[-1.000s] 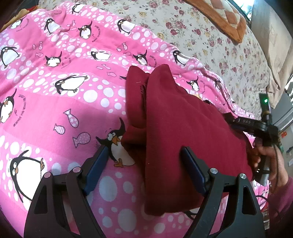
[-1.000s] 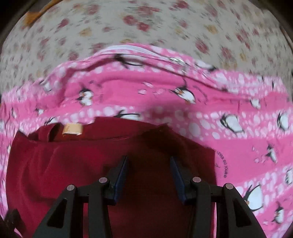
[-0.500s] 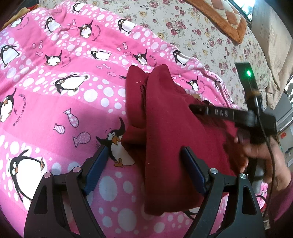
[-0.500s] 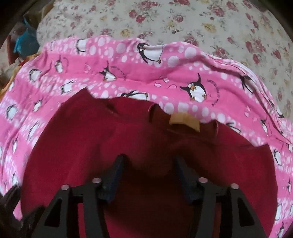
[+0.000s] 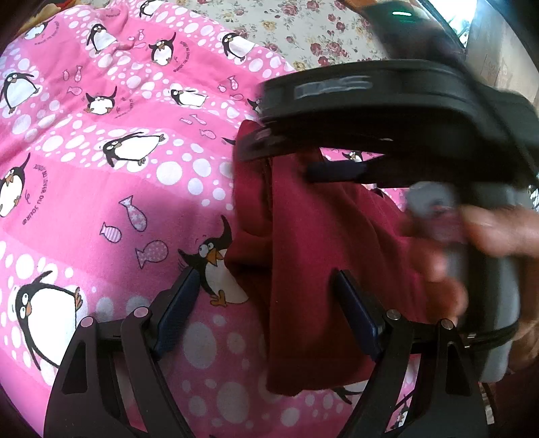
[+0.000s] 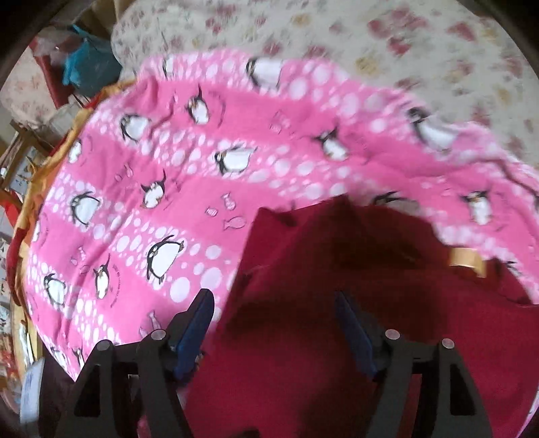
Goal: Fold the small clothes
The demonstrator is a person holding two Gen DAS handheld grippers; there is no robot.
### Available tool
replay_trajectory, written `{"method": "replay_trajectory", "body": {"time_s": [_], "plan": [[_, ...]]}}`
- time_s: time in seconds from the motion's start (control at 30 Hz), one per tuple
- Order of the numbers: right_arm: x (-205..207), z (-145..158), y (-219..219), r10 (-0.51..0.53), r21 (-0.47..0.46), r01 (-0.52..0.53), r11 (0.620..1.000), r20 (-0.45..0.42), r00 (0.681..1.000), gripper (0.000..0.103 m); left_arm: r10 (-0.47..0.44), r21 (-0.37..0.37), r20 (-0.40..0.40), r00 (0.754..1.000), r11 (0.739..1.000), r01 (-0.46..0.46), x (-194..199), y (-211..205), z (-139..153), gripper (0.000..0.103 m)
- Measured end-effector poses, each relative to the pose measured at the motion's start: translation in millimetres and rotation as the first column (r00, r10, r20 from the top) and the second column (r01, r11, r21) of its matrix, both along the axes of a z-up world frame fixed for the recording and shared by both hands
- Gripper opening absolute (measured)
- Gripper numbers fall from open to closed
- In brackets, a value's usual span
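A dark red garment (image 5: 323, 256) lies partly folded on a pink penguin blanket (image 5: 111, 188). My left gripper (image 5: 266, 313) is open and low over the blanket, its right finger on the garment's near part, its left finger beside the garment's edge. My right gripper (image 5: 293, 158) shows in the left wrist view, blurred, above the garment's far end. In the right wrist view the right gripper (image 6: 273, 320) is open over the garment (image 6: 353, 303), near its left edge. A tan label (image 6: 466, 261) shows at the garment's collar.
A floral bedspread (image 5: 289, 23) lies beyond the pink blanket (image 6: 202, 175). A hand (image 5: 488, 242) holds the right gripper at the right of the left wrist view. Blue and red clutter (image 6: 84, 67) sits past the bed's far left.
My right gripper has swung left across the garment and opened wider; it now fills the upper right of the left wrist view. My left gripper has stayed put.
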State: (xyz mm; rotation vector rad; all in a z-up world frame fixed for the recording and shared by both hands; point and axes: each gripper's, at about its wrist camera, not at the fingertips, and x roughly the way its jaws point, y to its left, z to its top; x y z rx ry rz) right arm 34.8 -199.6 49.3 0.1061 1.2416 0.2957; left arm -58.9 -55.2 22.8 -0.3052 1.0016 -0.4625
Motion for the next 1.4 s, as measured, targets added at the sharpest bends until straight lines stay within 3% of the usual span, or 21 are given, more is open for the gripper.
{"method": "replay_trajectory", "body": {"time_s": [0.07,0.17,0.23,0.3,0.33,0.43,0.47,0.53,0.6,0.7,0.87,1.03,1.27,1.3,1.33,1.4], "plan": [[8.3,-13.4,12.4,0.023,-0.049,-0.025,0.999,-0.038,0.999,0.074,0.007,-0.033,-0.015,1.000,0.999,-0.007,1.2,3.8,-0.1,0.083],[10.1,-23.5,26.0,0.066,-0.137,-0.066,0.988,-0.008,0.998,0.086,0.008,-0.040,-0.021,1.000,0.999,-0.008,0.0,4.4,0.6,0.083],[11.9,-26.8,29.7,0.104,-0.159,-0.104,0.982,-0.009,0.995,0.086,0.004,-0.029,-0.013,1.000,1.000,-0.005,-2.1,2.4,1.1,0.083],[12.9,-27.5,25.4,0.112,-0.155,-0.110,0.982,0.005,0.994,0.079,0.001,-0.022,-0.007,1.000,1.000,-0.001,-3.5,0.4,1.9,0.084],[12.8,-27.6,22.7,0.107,-0.165,-0.104,0.981,0.009,0.994,0.066,0.000,-0.022,-0.004,1.000,1.000,-0.001,-4.9,-0.6,2.3,0.085],[7.4,-20.1,8.8,0.123,-0.131,-0.117,0.984,0.038,0.992,0.045,-0.014,-0.012,0.007,1.000,1.000,0.014,-5.2,-5.1,4.1,0.085],[3.9,-15.7,3.3,0.124,-0.113,-0.118,0.987,0.049,0.991,0.035,-0.027,-0.016,0.015,1.000,0.999,0.027,-6.1,-6.8,5.1,0.082],[-4.3,-5.1,-6.9,0.114,-0.068,-0.109,0.992,0.077,0.990,0.025,-0.076,-0.072,0.009,0.997,0.994,0.077,-5.4,-9.9,5.6,0.039],[-12.5,5.2,-19.2,0.097,-0.027,-0.094,0.995,0.109,0.989,0.023,-0.106,-0.117,-0.026,0.994,0.988,0.102,-5.7,-12.2,4.7,0.024],[-21.8,17.9,-35.1,0.060,0.041,-0.065,0.997,0.130,0.990,0.021,-0.113,-0.109,-0.006,0.994,0.988,0.112,-18.8,-17.6,18.7,0.018],[-32.4,42.7,-79.4,-0.021,0.164,-0.005,0.987,0.155,0.988,0.020,-0.212,-0.076,0.101,0.972,0.973,0.220,-48.8,-49.8,65.6,0.017],[-57.1,68.8,-144.2,-0.119,0.236,0.074,0.969,0.183,0.976,0.019,-0.349,-0.043,0.142,0.926,0.933,0.358,-71.3,-112.8,97.9,0.016],[-99.1,79.2,-232.5,-0.242,0.241,0.191,0.952,0.202,0.949,0.018,-0.472,0.004,0.104,0.876,0.881,0.474,-83.7,-205.7,86.7,0.016],[-104.9,75.6,-248.4,-0.268,0.240,0.219,0.946,0.196,0.943,0.017,-0.487,0.009,0.084,0.869,0.873,0.488,-86.7,-219.3,79.5,0.016],[-109.6,69.9,-264.5,-0.302,0.237,0.255,0.937,0.190,0.934,0.006,-0.498,0.007,0.060,0.865,0.867,0.498,-84.2,-228.3,72.9,0.016],[-115.1,54.9,-291.9,-0.379,0.232,0.338,0.912,0.164,0.911,0.006,-0.506,-0.004,0.028,0.862,0.862,0.506,-79.8,-241.2,57.3,0.010]]}}
